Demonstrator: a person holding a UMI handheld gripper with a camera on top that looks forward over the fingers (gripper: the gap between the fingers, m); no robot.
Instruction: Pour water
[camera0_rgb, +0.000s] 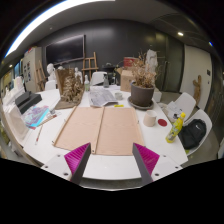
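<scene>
Presently, no water vessel can be identified with certainty. The nearest candidates are a yellow bottle (176, 127) lying tilted near the table's right edge and a small white cup (149, 119) beside it, with a small red item (162, 123) between the two; whether either holds water cannot be told.

The gripper (112, 160) is held above the near edge of the white table (60, 158), its fingers spread wide and gripping nothing. The magenta pads (77, 157) face each other across an open gap, through which the near table edge shows.

Just ahead of the fingers, two tan boards (100, 128) lie flat side by side, touching along a centre seam. Beyond the boards, to the right, stands a dark pot (142, 95) with a dried plant in it, upright. A dark rounded object (193, 133) sits at the table's right end, just beyond the yellow bottle.

Left of the boards lies a blue booklet (38, 116), flat on the table, with a dark device (24, 102) farther along the left side. Papers (102, 97) rest at the far middle of the table, behind the boards. Beyond the table, cluttered furniture and a dark wall panel (66, 49) are visible; details there are too small to record.
</scene>
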